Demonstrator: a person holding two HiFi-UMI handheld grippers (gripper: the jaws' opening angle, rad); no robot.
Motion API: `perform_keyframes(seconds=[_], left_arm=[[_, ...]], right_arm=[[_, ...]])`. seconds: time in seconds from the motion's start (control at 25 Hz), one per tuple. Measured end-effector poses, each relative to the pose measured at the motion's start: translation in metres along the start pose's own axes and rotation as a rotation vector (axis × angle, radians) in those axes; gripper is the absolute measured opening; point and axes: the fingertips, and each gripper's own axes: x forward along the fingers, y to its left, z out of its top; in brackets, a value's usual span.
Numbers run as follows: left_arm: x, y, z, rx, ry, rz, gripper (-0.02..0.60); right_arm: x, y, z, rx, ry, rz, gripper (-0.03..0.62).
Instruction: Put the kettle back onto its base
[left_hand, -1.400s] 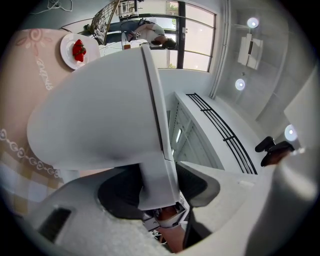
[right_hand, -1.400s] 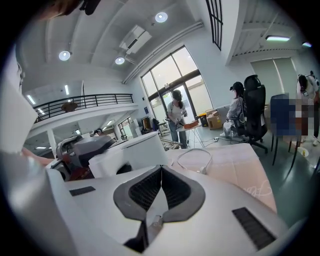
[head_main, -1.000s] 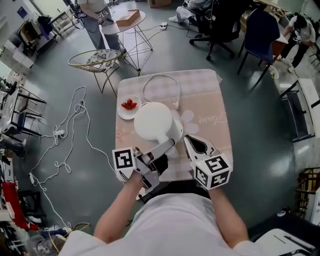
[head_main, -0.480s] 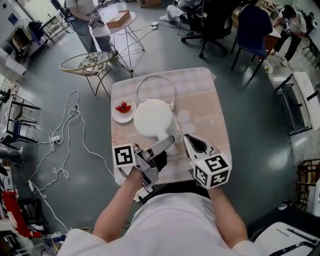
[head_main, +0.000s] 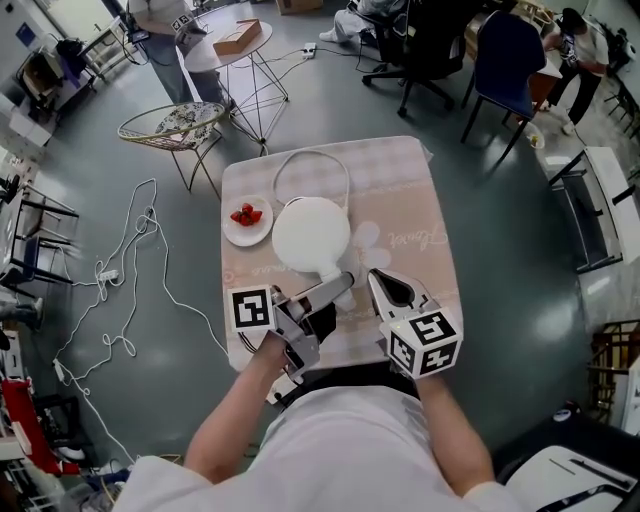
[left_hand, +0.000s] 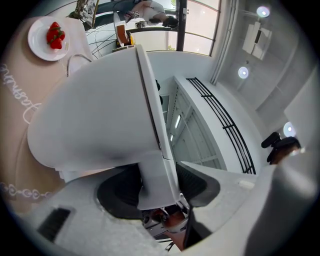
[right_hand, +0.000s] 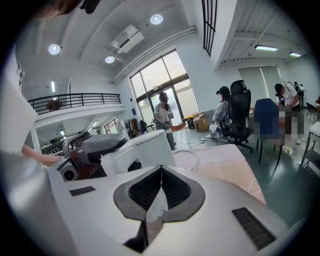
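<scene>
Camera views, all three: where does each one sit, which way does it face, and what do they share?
Head view: on the person's head, facing steeply down at the table; shows both forearms, left gripper, right gripper.
Left gripper view: on the left gripper, facing along its jaws, which clamp the kettle's handle.
Right gripper view: on the right gripper, facing across the table past its shut jaws.
Shared: all three show the kettle; head and left gripper views show the strawberry plate.

Whatever lies under the kettle (head_main: 311, 233) is hidden in the head view, so no base can be made out. The cord (head_main: 310, 151) loop is covered at its 6 o'clock by the kettle. The counter (head_main: 420, 200) edge at 6 o'clock is concealed by the left hand-held gripper (head_main: 337, 290) and the right hand-held gripper (head_main: 378, 280).
</scene>
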Motion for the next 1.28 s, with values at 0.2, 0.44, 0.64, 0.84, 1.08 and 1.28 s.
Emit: perform_keyframes(seconds=[0.2,0.44,0.64,0.84,1.08,1.28], left_arm=[[0.005,0.005,-0.007,0.010,0.022,0.020,0.210],[0.007,0.010,-0.014,0.014,0.038,0.036,0.210],[0.007,0.014,-0.019,0.029,0.056,0.037,0.209],[0.006,0.013,-0.021,0.033,0.049,0.003,0.210],[0.001,0.013,-0.019,0.042,0.014,-0.054,0.212],[-0.005,0.018,-0.020,0.031,-0.011,-0.079,0.264]], right_arm=[[0.001,0.001,-0.001,0.001,0.004,0.008,0.005],[0.002,-0.001,-0.005,0.001,0.009,0.013,0.005],[0.001,-0.002,-0.005,0.006,0.014,0.014,0.005],[0.002,-0.001,-0.006,0.006,0.018,0.020,0.005],[0.004,0.005,-0.007,-0.009,0.032,0.028,0.005],[0.003,0.006,-0.005,-0.026,0.042,0.029,0.005]])
